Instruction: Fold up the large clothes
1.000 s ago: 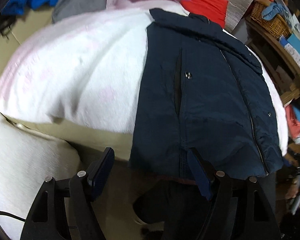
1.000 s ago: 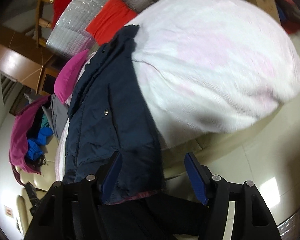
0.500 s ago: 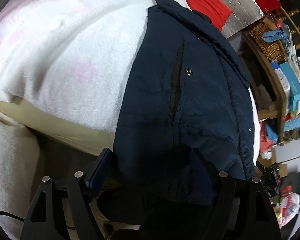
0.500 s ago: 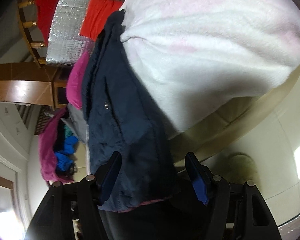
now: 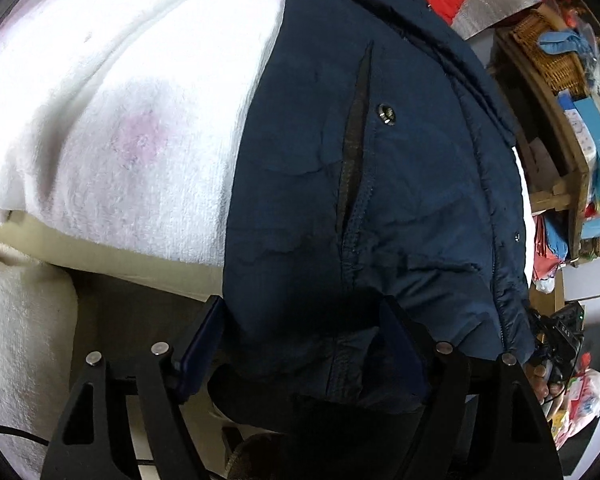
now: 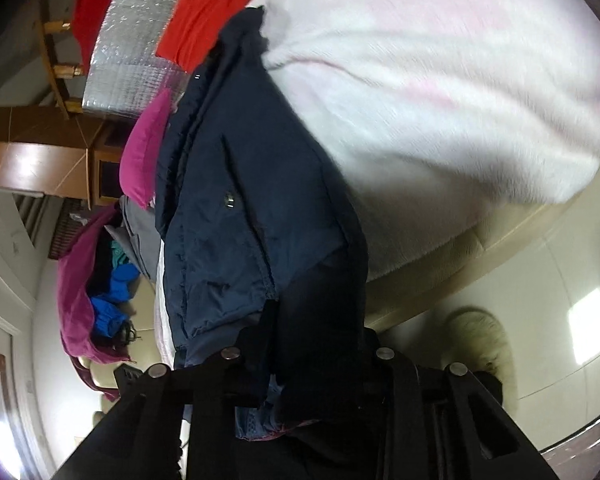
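The right gripper (image 6: pixel 312 344) is closing its jaws on the hem of the dark navy padded zip jacket (image 5: pixel 380 184), fabric bunched between them. The left gripper (image 5: pixel 304 344) stands spread wide, the hem between its fingers, unpinched. The jacket lies on the white fleece blanket (image 5: pixel 132 112). No writing is legible.

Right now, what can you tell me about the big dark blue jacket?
The navy jacket looks puffy and smooth, like padded nylon. It has a collar at the far end, a slit pocket with a metal snap beside it, and a zip down the front. It lies flat on a fluffy white blanket, with its hem hanging off the near edge. The right gripper is closing its fingers on the hem; the left gripper stands open around it.
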A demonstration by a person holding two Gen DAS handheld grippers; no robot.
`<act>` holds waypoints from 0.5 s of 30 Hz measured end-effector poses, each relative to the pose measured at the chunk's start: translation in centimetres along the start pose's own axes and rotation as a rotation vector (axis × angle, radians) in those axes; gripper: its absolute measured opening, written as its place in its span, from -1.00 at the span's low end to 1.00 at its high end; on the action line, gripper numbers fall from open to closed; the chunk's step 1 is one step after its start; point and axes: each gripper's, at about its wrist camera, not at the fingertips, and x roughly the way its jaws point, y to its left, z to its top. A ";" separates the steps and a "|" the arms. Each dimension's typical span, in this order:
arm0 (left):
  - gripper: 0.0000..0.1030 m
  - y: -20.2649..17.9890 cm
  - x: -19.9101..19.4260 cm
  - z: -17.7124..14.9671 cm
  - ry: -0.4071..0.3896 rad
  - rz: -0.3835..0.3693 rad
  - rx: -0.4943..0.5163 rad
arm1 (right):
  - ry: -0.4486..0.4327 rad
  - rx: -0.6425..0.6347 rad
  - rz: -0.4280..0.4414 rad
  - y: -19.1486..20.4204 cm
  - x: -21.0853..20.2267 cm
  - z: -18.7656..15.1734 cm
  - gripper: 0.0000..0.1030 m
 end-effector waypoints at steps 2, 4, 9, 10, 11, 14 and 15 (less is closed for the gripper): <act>0.59 0.0 0.4 0.3 0.006 -0.012 -0.028 | 0.011 -0.010 -0.022 0.5 0.0 0.0 -0.39; 0.60 0.0 0.3 0.2 -0.002 -0.032 -0.038 | 0.027 -0.009 -0.045 0.6 0.3 0.1 -0.35; 0.60 0.0 -0.9 -1.2 -0.037 -0.039 -0.008 | 0.058 0.003 -0.082 0.4 0.7 0.4 -0.10; 0.53 -0.1 -1.0 -1.3 -0.037 -0.039 -0.004 | 0.066 0.001 -0.089 0.2 0.7 0.3 0.34; 0.47 -0.3 -1.1 -1.3 -0.038 -0.035 -0.006 | 0.090 0.004 -0.096 0.1 1.1 0.2 0.44; 0.33 -0.3 -1.5 -1.7 -0.058 -0.028 -0.025 | 0.099 -0.015 -0.086 -0.5 1.6 -0.6 0.20; 0.33 -0.3 -1.6 -1.8 -0.066 -0.028 -0.028 | 0.099 -0.030 -0.074 -0.4 1.8 -0.8 0.00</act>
